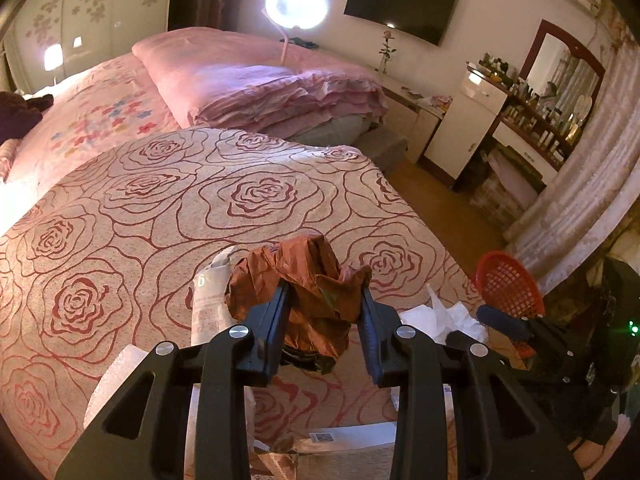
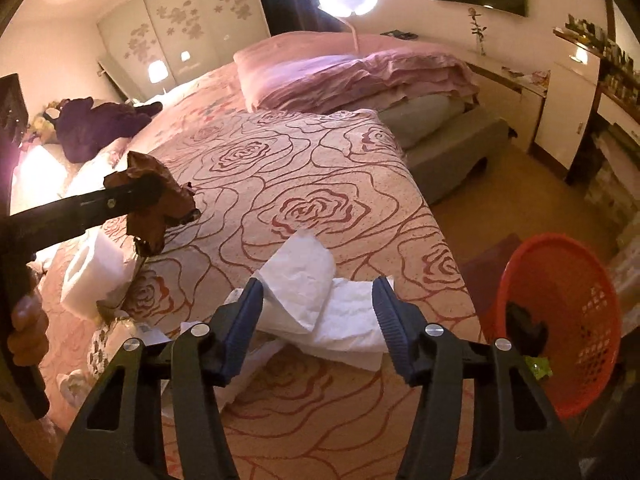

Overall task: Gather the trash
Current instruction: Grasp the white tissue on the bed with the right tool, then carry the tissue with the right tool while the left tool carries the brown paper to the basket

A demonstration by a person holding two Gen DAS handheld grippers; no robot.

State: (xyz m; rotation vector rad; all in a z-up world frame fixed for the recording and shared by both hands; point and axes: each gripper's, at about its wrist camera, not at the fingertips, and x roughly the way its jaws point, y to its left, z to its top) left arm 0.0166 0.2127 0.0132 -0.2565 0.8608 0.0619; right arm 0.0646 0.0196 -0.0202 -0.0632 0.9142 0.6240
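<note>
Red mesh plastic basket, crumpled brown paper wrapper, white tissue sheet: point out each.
Red mesh plastic basket (image 2: 568,320), right wrist view, inner wall.
Crumpled brown paper wrapper (image 1: 308,276), left wrist view, centre.
White tissue sheet (image 2: 304,276), right wrist view, raised fold.

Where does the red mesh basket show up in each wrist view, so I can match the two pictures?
Left wrist view: the red mesh basket sits at the right edge, past the corner of the rose-patterned bedspread, partly behind the right gripper.
Right wrist view: the red mesh basket is large at lower right, off the bed's corner.
Shared landmark: the white tissue paper lies on the bedspread beside the basket.
</note>
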